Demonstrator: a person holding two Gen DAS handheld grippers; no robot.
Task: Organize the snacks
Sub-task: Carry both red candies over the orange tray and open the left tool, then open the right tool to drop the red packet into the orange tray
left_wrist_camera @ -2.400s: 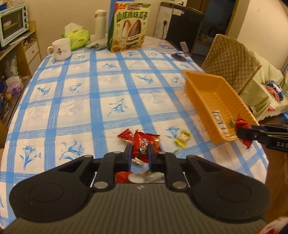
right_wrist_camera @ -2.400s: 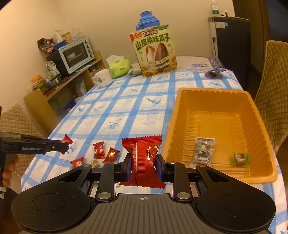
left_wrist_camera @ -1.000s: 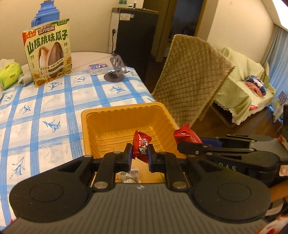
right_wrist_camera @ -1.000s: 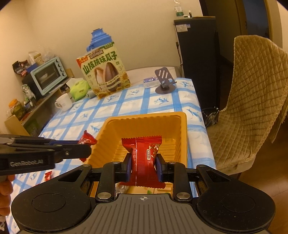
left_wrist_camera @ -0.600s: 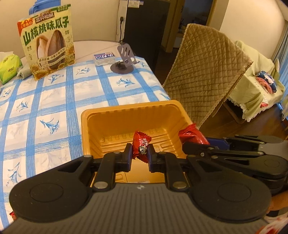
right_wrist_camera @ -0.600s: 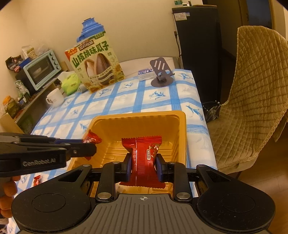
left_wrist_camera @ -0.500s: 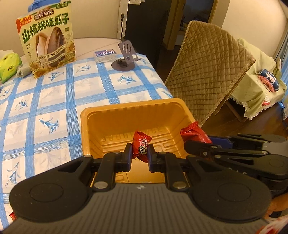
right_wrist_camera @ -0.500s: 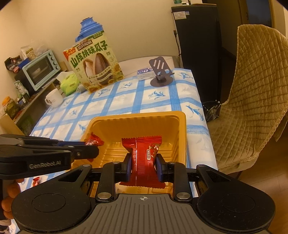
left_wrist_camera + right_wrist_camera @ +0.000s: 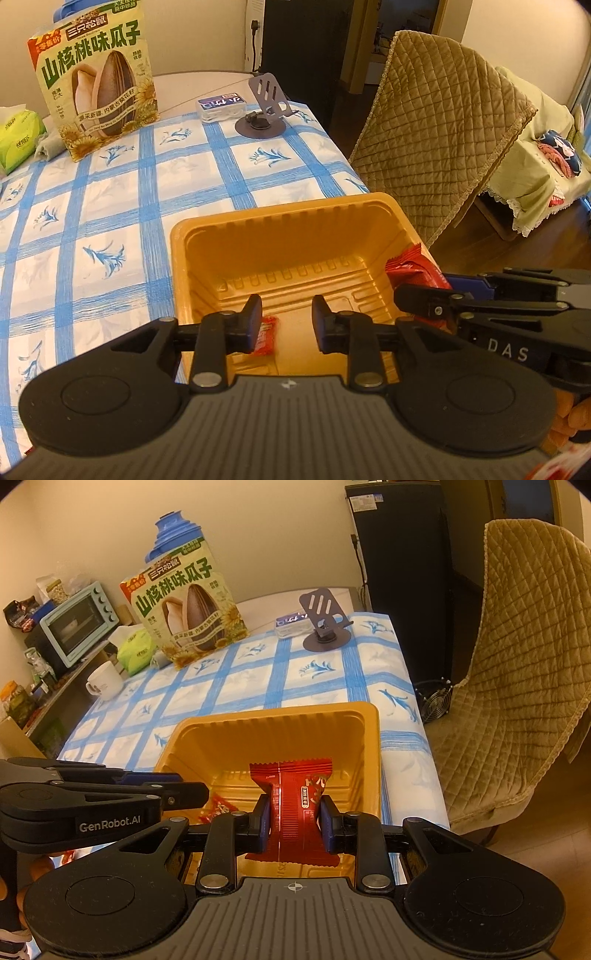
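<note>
An orange plastic tray sits at the table's right edge; it also shows in the right wrist view. My left gripper is open above the tray. A small red candy lies in the tray just below its left finger; it also shows in the right wrist view. My right gripper is shut on a larger red snack packet and holds it over the tray. That packet and gripper show at the right of the left wrist view.
A big sunflower-seed bag, a phone stand and a small box stand at the back of the blue-checked tablecloth. A quilted chair is right of the table. A mug and toaster oven are at left.
My left gripper has opened and the small red candy has dropped from it into the tray. My right gripper still holds its packet over the tray.
</note>
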